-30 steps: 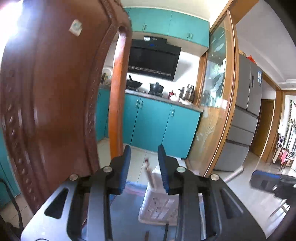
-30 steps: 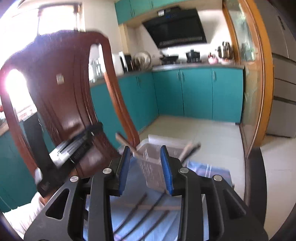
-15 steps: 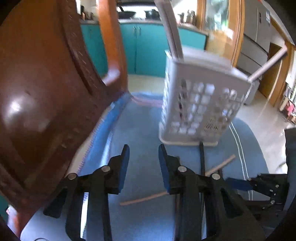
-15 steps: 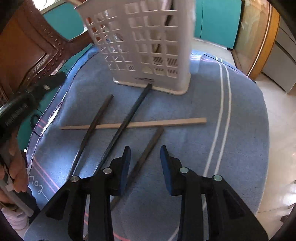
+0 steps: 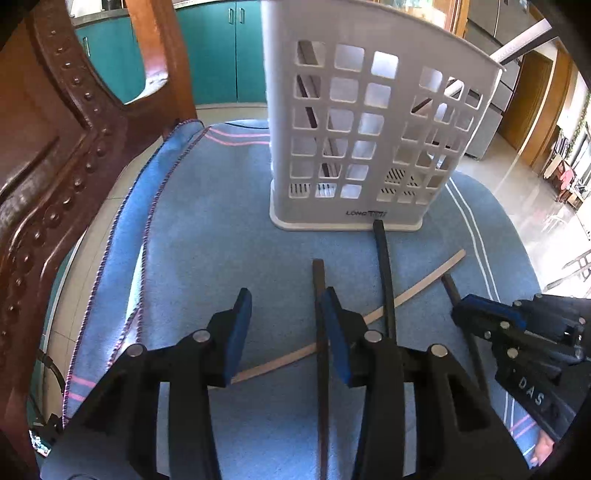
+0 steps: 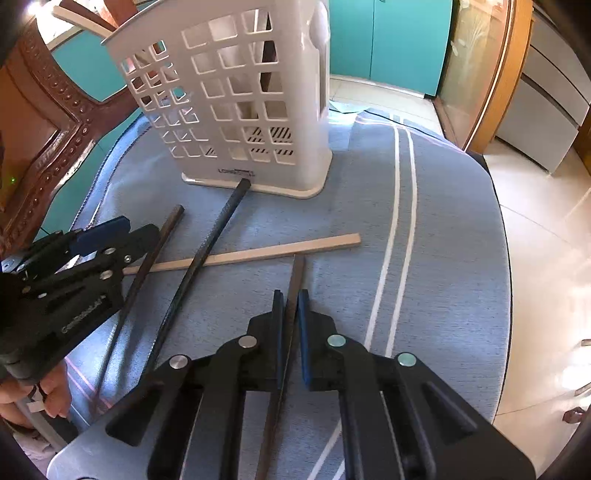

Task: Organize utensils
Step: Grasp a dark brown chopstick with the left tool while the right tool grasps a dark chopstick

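— Four chopsticks lie loose on the blue cloth (image 6: 443, 229) before the white utensil basket (image 6: 236, 92). Which first?

— I have my right gripper (image 6: 290, 317) nearly closed around the rightmost dark chopstick (image 6: 297, 273); whether it pinches yet, I cannot tell. My left gripper (image 5: 284, 328) hangs wide open, empty. Next: squeeze, lift, tip it into the basket.

Domestic kitchen with adjoining dining area. Teal base cabinets (image 5: 225, 48) with slim metal handles line the far wall under a grey countertop edge (image 5: 96, 16). A carved dark-wood dining chair (image 5: 55, 155) stands beside a table covered by a blue striped cloth (image 6: 424, 229). A stainless-steel refrigerator (image 6: 550, 96) sits past a wood-framed glass partition (image 6: 476, 74). Pale glossy floor tiles (image 6: 543, 236) extend to the right.
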A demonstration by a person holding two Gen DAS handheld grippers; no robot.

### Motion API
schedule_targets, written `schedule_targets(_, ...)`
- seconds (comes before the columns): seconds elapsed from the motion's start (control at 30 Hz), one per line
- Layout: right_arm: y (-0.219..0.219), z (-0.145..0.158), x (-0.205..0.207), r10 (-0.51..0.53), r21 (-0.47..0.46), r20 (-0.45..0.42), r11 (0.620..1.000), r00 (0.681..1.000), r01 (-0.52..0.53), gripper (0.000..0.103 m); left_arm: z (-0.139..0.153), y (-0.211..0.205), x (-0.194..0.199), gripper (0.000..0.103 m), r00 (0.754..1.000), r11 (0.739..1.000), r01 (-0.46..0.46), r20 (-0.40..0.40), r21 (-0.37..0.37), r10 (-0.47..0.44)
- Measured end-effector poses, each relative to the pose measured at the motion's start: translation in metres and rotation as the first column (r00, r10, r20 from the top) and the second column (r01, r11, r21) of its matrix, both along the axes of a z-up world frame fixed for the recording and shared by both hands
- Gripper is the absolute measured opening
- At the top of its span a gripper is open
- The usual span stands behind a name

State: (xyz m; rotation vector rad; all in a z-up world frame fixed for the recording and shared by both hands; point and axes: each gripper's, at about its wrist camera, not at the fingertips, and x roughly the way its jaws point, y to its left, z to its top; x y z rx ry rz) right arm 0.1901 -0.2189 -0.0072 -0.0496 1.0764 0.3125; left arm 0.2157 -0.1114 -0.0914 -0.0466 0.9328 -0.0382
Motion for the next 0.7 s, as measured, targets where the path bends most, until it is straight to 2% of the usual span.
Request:
schedule_targets(0.1, -0.001, -0.002, -0.001, 0.002, -0.013, 0.005, 1.0, 1.0, -0.002, 0.011, -0.003, -0.007, 0.008, 0.041, 0.999, 1.0, 0.005, -0.05, 0.0, -0.005)
schedule_targets(0.2, 0.001, -0.003, -0.003, 0.009, -0.034, 0.015, 0.999, 1.0, -0.008, 0.011, -0.003, -0.014, 0.011, 0.041, 0.999, 0.999, 0.015, -0.044, 0.036, -0.014)
schedule_targets(0.37, 0.008, -0.008, -0.006, 0.016, -0.077, 0.034, 0.997, 0.999, -0.014, 0.012, -0.004, -0.016, 0.013, 0.041, 0.999, 0.999, 0.008, -0.054, 0.039, -0.006)
schedule_targets(0.43, 0.009, -0.009, -0.007, 0.016, -0.091, 0.041, 0.996, 0.999, -0.012, 0.014, -0.005, -0.016, 0.012, 0.041, 0.998, 0.999, 0.011, -0.056, 0.046, -0.009)
schedule_targets(0.53, 0.011, -0.009, -0.008, 0.006, -0.126, 0.055, 0.992, 0.998, 0.001, 0.025, -0.003, -0.023, 0.02, 0.041, 0.998, 0.999, 0.014, -0.059, 0.046, -0.012)
schedule_targets(0.7, 0.007, -0.009, -0.01, -0.001, -0.105, 0.049, 0.994, 0.999, 0.006, 0.026, 0.0, -0.019, 0.016, 0.041, 0.998, 0.999, 0.013, -0.06, 0.044, -0.01)
